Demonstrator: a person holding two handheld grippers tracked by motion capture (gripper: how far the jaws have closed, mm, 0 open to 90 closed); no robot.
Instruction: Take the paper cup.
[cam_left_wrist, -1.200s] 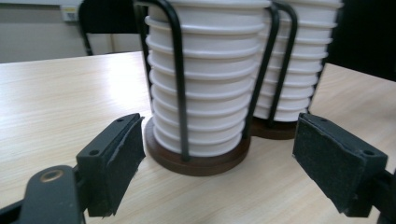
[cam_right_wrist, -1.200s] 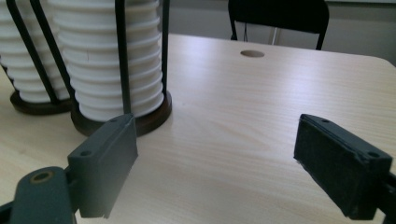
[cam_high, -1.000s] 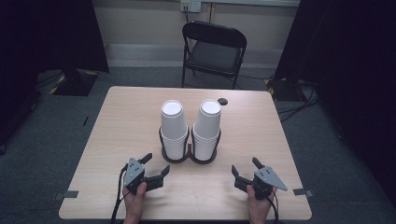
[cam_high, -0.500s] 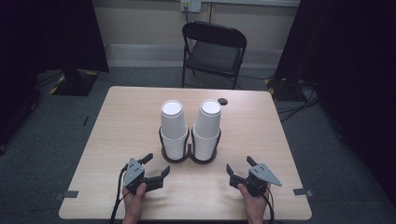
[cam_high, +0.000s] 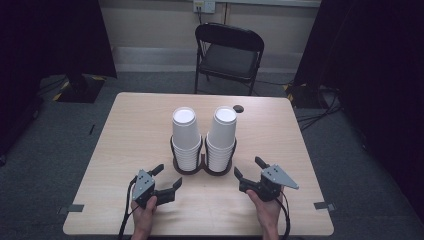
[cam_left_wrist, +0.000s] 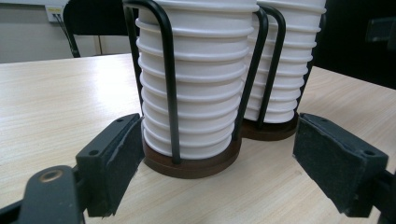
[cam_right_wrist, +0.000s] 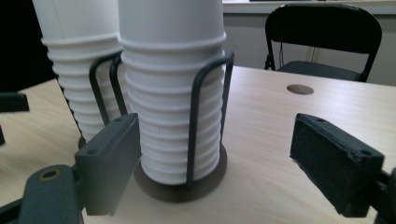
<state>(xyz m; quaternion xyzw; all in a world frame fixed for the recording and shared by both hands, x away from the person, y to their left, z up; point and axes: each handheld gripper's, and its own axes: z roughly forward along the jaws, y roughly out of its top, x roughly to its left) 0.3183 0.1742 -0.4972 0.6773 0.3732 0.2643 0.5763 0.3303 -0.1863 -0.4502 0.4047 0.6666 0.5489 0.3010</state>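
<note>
Since a second earlier, our right gripper (cam_high: 246, 168) had slid in from the table's right edge toward the cup holder (cam_high: 202, 167), while our left gripper (cam_high: 167, 176) had kept its place.

We held both grippers low over the pale wood-grain table (cam_high: 130, 130), near its front edge. Each stood with its 2 jaws spread wide and held nothing. In the left gripper view the jaws (cam_left_wrist: 219, 154) were flat black blocks faced with rough, matte pads, and they flanked the left stack of cups (cam_left_wrist: 198, 70) without touching it. In the right gripper view the jaws (cam_right_wrist: 215, 161) framed the right stack (cam_right_wrist: 170, 88) the same way.

At the table's middle stood the holder, 2 round dark-brown bases joined side by side, with thin black wire loops rising around each stack. The white cups (cam_high: 186, 135) were nested with their bottoms up, and their rolled rims made even ridges down each column.

Behind the stacks we saw a small round hole (cam_high: 238, 108) in the tabletop, and past the far edge a black folding chair (cam_high: 227, 55) on grey carpet.
</note>
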